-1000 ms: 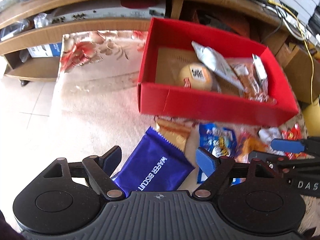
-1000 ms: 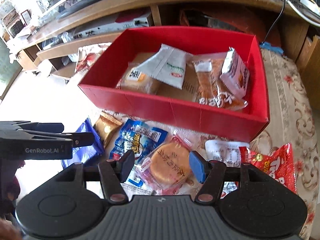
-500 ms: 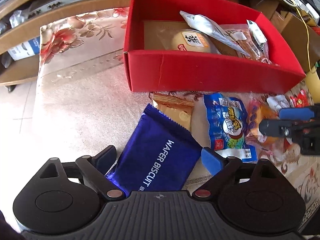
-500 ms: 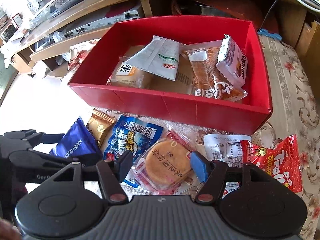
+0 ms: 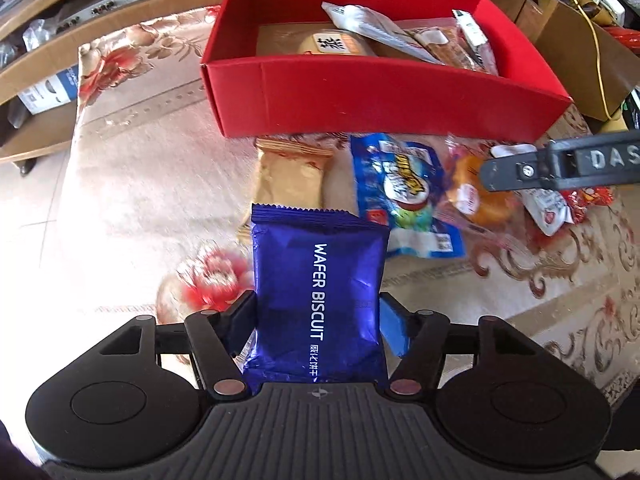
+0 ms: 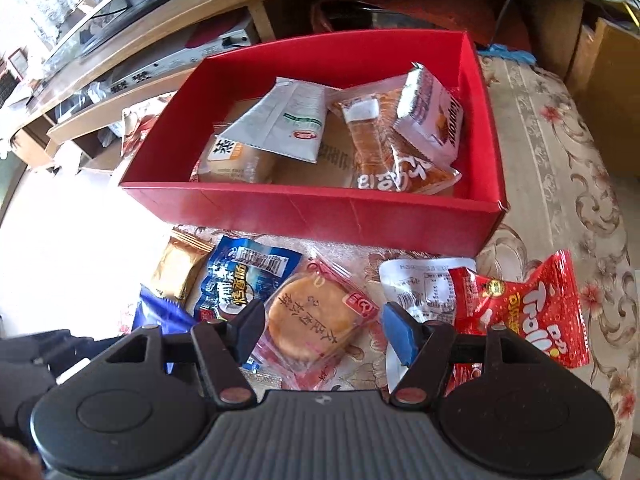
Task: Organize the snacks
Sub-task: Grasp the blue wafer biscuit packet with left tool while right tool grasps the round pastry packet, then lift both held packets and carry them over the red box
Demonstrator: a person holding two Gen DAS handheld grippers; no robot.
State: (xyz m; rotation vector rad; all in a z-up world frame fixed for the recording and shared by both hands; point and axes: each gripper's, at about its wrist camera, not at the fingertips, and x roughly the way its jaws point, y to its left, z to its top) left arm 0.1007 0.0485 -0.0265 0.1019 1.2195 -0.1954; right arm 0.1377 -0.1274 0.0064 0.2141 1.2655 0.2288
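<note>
My left gripper (image 5: 318, 312) points down, its jaws closing onto a blue wafer biscuit pack (image 5: 320, 280). Both pads press the pack's sides, and its top edge overlaps a gold packet (image 5: 292, 176). The red box (image 5: 360, 96) stands just beyond and holds a bun, a white pouch and other wrapped snacks. My right gripper (image 6: 323, 330) hangs open over a round cake in a clear wrapper (image 6: 308, 312), with a gap at the blue pad. It also shows in the left wrist view as a dark arm (image 5: 560, 164).
On the floral cloth (image 5: 152, 184) in front of the box lie a blue snack bag (image 6: 244, 276), a white packet (image 6: 420, 284) and a red Trolli bag (image 6: 532, 308). A wooden shelf unit (image 6: 160, 76) stands behind. Cardboard boxes and cables (image 5: 592, 52) are at the right.
The left jaws widened, then came together on the blue wafer pack, which now lies straight between the fingers. The right gripper stayed over the round cake and opened slightly.
</note>
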